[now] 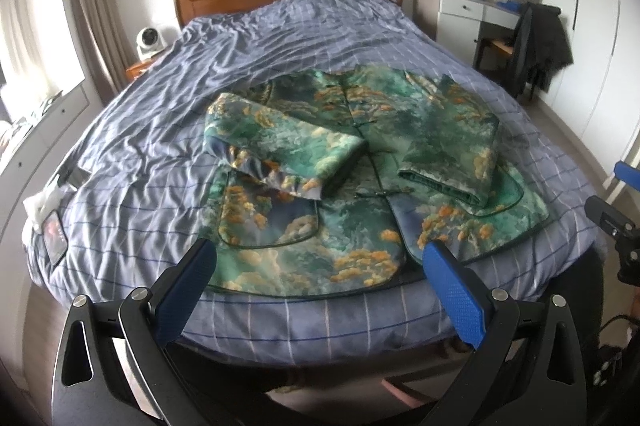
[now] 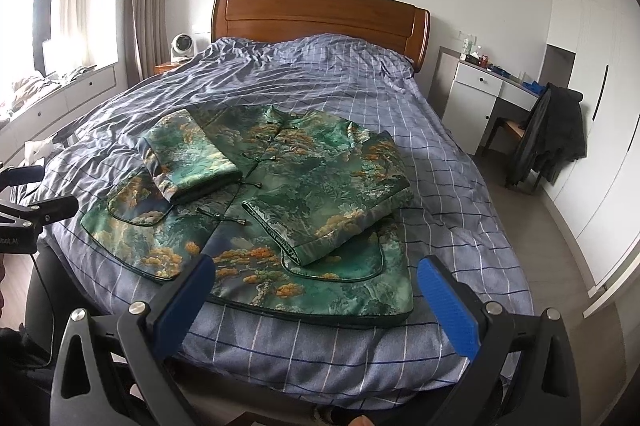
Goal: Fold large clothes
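From my left wrist camera, my right gripper is cut by the right edge so I cannot tell how its jaws stand, and from the right wrist camera my left gripper is cut the same way by the left edge. The folded sleeves cover much of the jacket front, and my own blue fingers hide parts of its hem. The items on the desk are too small for me to identify, and the dark garment hides most of the chair beneath it.
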A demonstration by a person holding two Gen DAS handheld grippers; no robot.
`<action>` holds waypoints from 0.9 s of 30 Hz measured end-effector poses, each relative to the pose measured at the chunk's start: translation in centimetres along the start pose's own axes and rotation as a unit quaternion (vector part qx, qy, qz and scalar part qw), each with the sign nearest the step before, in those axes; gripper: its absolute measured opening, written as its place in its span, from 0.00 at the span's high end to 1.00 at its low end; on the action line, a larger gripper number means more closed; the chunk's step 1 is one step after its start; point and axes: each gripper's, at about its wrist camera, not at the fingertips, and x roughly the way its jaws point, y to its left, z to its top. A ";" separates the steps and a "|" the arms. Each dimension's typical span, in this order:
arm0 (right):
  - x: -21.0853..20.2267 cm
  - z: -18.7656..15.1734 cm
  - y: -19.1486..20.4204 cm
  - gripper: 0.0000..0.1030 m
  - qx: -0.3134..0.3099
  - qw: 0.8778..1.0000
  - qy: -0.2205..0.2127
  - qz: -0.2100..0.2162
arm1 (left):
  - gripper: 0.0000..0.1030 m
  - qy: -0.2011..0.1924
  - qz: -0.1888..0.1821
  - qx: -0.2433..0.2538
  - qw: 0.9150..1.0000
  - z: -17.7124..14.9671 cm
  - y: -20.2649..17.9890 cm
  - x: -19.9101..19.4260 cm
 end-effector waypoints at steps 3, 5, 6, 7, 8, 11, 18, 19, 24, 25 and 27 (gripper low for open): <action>0.0 0.0 -0.1 0.00 0.002 1.000 0.000 0.000 | 0.00 0.000 0.001 -0.002 1.000 0.0 0.1 0.0; 0.0 0.0 -0.1 0.00 0.001 1.000 0.000 0.000 | 0.00 0.000 0.002 -0.002 1.000 0.0 0.1 -0.1; -0.1 0.0 -0.1 0.00 0.001 1.000 0.000 0.000 | 0.00 0.000 0.002 -0.002 1.000 0.0 0.3 0.0; 0.0 0.0 0.0 0.00 0.000 1.000 0.000 0.000 | 0.00 0.000 0.002 -0.002 1.000 0.1 0.3 0.0; 0.0 0.0 0.0 0.00 0.000 1.000 0.000 0.000 | 0.00 0.000 0.002 -0.002 1.000 0.0 0.3 0.0; 0.0 0.0 0.0 0.00 0.001 1.000 0.000 0.000 | 0.00 0.001 0.002 -0.002 1.000 0.1 0.4 0.0; 0.2 -0.2 -0.1 0.00 0.002 1.000 0.006 0.003 | 0.00 0.000 0.003 -0.002 1.000 0.1 0.5 0.0; 0.3 -0.2 0.0 0.00 0.002 1.000 0.007 0.002 | 0.00 0.001 0.003 -0.002 1.000 0.1 0.5 0.0; 0.4 -0.2 0.0 0.00 0.003 1.000 0.008 0.002 | 0.00 0.000 0.003 -0.002 1.000 0.1 0.5 0.0; 0.4 -0.2 0.0 0.00 0.003 1.000 0.008 0.002 | 0.00 0.000 0.002 -0.002 1.000 0.1 0.5 0.0; 0.5 -0.3 0.1 0.00 0.004 1.000 0.010 0.002 | 0.00 0.000 0.003 -0.002 1.000 0.1 0.5 0.0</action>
